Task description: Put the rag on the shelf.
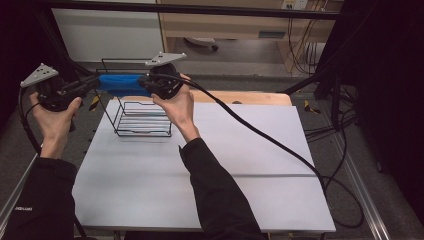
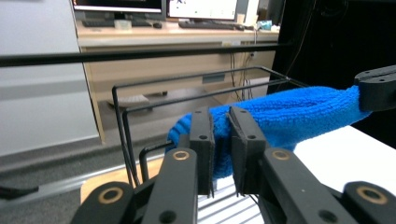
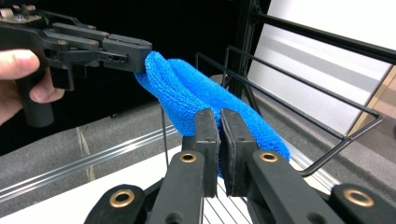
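Observation:
A blue towel (image 1: 122,84) is stretched in the air between my two grippers, above a black wire rack (image 1: 142,118) on the white table top (image 1: 200,165). My left gripper (image 1: 95,85) is shut on the towel's left end (image 2: 224,149). My right gripper (image 1: 148,85) is shut on its right end (image 3: 243,122). In the left gripper view the towel (image 2: 289,114) runs right to the other gripper's black jaw. In the right gripper view the towel (image 3: 187,91) runs up left to the other gripper, held by a hand (image 3: 16,79). The rack's wires (image 3: 299,84) pass just behind the towel.
A thick black cable (image 1: 265,137) trails from the right gripper across the table to the floor at right. A wooden board edge (image 1: 250,97) lies behind the table. Black frame bars (image 1: 320,75) and loose cables stand to the right.

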Demonstrator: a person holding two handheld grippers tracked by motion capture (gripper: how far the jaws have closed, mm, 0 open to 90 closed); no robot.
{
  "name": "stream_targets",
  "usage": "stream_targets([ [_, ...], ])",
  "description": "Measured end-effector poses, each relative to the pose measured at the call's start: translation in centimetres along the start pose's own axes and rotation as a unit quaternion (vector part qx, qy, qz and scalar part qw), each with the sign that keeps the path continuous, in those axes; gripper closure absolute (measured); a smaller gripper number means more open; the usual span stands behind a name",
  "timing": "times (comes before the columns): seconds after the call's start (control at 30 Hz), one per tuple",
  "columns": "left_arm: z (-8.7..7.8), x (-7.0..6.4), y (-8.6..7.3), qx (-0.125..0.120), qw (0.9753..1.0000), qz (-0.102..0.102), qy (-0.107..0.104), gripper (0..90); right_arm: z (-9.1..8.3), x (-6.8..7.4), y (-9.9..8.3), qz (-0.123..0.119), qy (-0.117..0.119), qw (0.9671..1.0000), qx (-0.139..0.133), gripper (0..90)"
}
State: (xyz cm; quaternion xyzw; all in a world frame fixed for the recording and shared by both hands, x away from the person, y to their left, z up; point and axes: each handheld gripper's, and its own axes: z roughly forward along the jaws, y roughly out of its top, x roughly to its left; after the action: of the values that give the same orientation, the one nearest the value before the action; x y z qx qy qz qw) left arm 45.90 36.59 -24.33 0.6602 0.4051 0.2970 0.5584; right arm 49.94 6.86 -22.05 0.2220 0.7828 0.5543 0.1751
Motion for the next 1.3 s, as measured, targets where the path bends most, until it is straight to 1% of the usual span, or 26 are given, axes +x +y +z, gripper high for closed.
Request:
stream_targets([
  [0.03,-0.2,0.1,0.1,0.002,1.0,-0.001,-0.001,78.3,0.0,0.0,0.0,-0.002,0.0,1.0,0.002,86.5],
  [0.13,-0.8,0.2,0.7,-0.006,0.9999,-0.007,-0.004,75.9,0.2,0.1,-0.2,-0.004,0.002,1.0,0.006,86.5],
  [0.27,-1.4,0.2,1.8,-0.012,0.9999,-0.007,-0.002,74.3,0.4,0.2,-0.4,-0.008,0.004,0.9999,0.013,86.4],
  [0.37,-1.3,0.1,2.0,-0.004,1.0,-0.002,-0.005,75.8,0.6,0.2,-0.6,-0.012,0.004,0.9997,0.021,86.2],
  [0.4,-1.1,0.0,1.9,0.003,1.0,0.0,-0.008,77.8,0.6,0.2,-0.6,-0.014,0.005,0.9996,0.022,86.2],
  [0.47,-0.7,-0.1,1.6,0.025,0.9996,0.002,-0.015,82.6,0.6,0.2,-0.6,-0.016,0.006,0.9996,0.024,86.1],
  [0.57,-0.1,-0.2,1.0,0.061,0.9979,0.01,-0.016,88.0,0.6,0.2,-0.7,-0.019,0.007,0.9995,0.025,85.8],
  [0.7,0.4,-0.1,0.2,0.085,0.9961,0.011,-0.022,89.9,0.7,0.3,-0.8,-0.024,0.007,0.9992,0.031,85.2],
  [0.83,0.6,0.0,-0.4,0.093,0.9953,0.015,-0.021,90.0,0.8,0.4,-0.9,-0.026,0.008,0.999,0.036,84.2],
  [0.97,0.9,0.0,-0.8,0.098,0.9949,0.017,-0.018,90.0,0.7,0.5,-0.9,-0.023,0.012,0.999,0.037,79.8],
  [1.03,1.0,0.1,-1.0,0.099,0.9948,0.019,-0.015,90.0,0.5,0.5,-0.8,-0.019,0.016,0.9992,0.032,77.7],
  [1.07,1.0,0.1,-1.0,0.099,0.9948,0.019,-0.014,90.0,0.4,0.6,-0.7,-0.015,0.017,0.9994,0.026,75.1],
  [1.13,1.2,0.1,-1.2,0.102,0.9945,0.019,-0.013,90.0,0.3,0.6,-0.5,-0.007,0.018,0.9996,0.019,74.5],
  [1.17,1.2,0.1,-1.3,0.103,0.9944,0.019,-0.011,90.0,0.3,0.6,-0.5,-0.002,0.017,0.9997,0.019,75.4],
  [1.23,1.4,0.1,-1.4,0.106,0.9941,0.019,-0.011,90.0,0.6,0.5,-0.8,0.005,0.017,0.9993,0.032,80.8],
  [1.3,1.5,0.1,-1.6,0.106,0.9941,0.021,-0.011,90.0,1.0,0.5,-1.2,0.003,0.013,0.9989,0.046,85.6],
])
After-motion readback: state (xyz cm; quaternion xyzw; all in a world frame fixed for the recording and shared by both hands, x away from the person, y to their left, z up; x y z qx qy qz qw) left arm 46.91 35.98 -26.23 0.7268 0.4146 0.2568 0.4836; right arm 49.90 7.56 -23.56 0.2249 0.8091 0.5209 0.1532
